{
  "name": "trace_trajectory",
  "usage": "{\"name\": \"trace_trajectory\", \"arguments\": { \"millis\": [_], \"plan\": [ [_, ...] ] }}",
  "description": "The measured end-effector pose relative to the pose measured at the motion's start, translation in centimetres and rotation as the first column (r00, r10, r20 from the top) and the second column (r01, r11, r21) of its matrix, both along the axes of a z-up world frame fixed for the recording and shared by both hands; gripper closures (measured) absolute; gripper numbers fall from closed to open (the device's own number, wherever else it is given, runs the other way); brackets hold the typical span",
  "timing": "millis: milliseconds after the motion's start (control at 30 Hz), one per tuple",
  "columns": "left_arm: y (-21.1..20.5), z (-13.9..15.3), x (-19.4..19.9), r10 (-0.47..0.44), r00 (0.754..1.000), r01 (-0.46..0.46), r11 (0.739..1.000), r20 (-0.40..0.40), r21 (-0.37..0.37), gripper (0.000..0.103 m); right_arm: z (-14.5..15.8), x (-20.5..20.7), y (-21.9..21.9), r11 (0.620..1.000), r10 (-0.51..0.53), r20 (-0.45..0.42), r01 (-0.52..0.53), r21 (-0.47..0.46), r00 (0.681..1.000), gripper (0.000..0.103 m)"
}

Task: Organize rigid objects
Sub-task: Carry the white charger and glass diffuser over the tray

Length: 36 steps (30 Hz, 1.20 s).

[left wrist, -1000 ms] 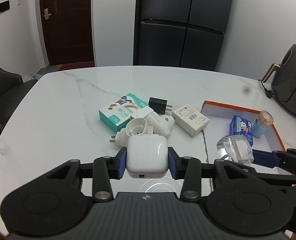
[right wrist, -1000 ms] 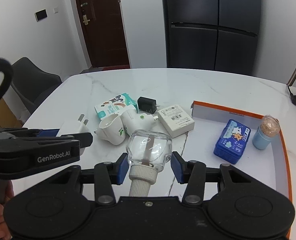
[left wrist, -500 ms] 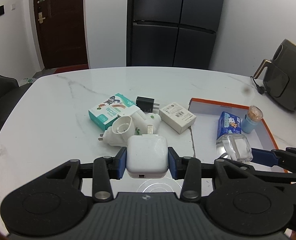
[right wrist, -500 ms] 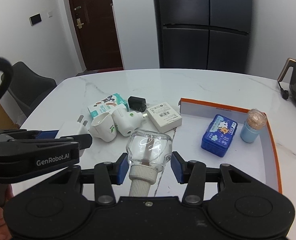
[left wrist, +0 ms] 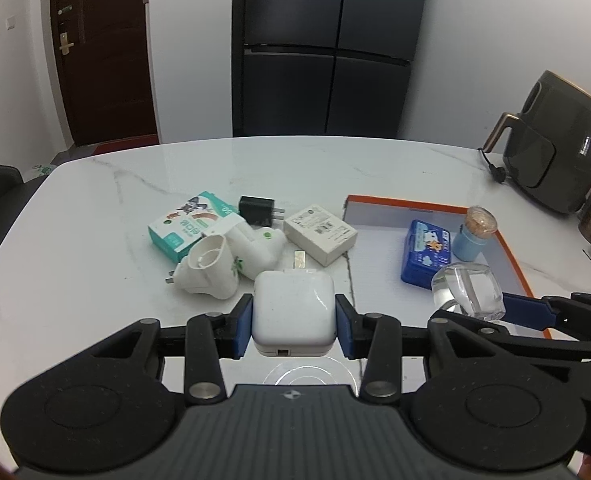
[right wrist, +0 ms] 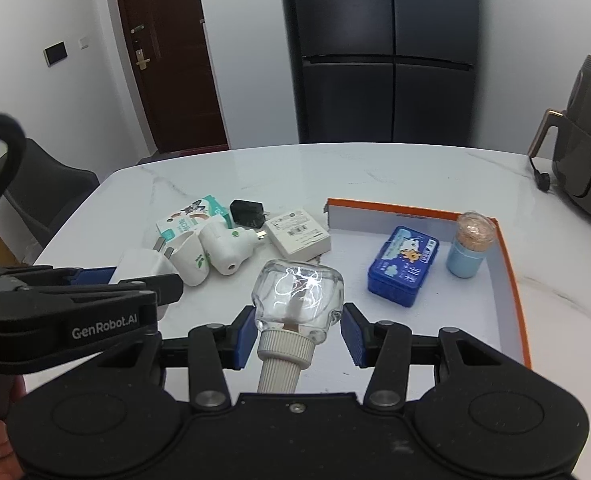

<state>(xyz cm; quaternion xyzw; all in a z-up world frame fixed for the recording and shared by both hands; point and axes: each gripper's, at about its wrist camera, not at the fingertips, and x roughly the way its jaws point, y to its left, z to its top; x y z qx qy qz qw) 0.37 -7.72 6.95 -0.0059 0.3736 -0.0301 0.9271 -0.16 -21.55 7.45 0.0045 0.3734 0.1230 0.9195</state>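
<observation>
Two loads are in your grip: your left gripper (left wrist: 294,326) is clamped on the white charger (left wrist: 293,312) at lower centre, stiff, light and smooth, so hold its flat sides. Your right gripper (right wrist: 298,330) pinches the clear glass bottle (right wrist: 298,297), probably slippery and breakable, near its ribbed cap, above the worktop (right wrist: 279,172) left of the orange-edged tray (right wrist: 511,280).

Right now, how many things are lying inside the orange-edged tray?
2: a blue tin in the middle of the tray, and a light-blue jar upright near its far right corner. Nothing else visible there.
</observation>
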Motion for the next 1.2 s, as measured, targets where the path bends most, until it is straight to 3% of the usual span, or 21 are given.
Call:
{"name": "trace_trajectory", "arguments": {
  "millis": [1200],
  "plan": [
    [-8.6, -0.8, 0.6, -0.142, 0.990, 0.142, 0.990, -0.006, -0.004, 0.061, 0.5, -1.0, -8.4, 0.987, -0.160, 0.015, 0.159, 0.019, 0.987, 0.047]
  ]
}}
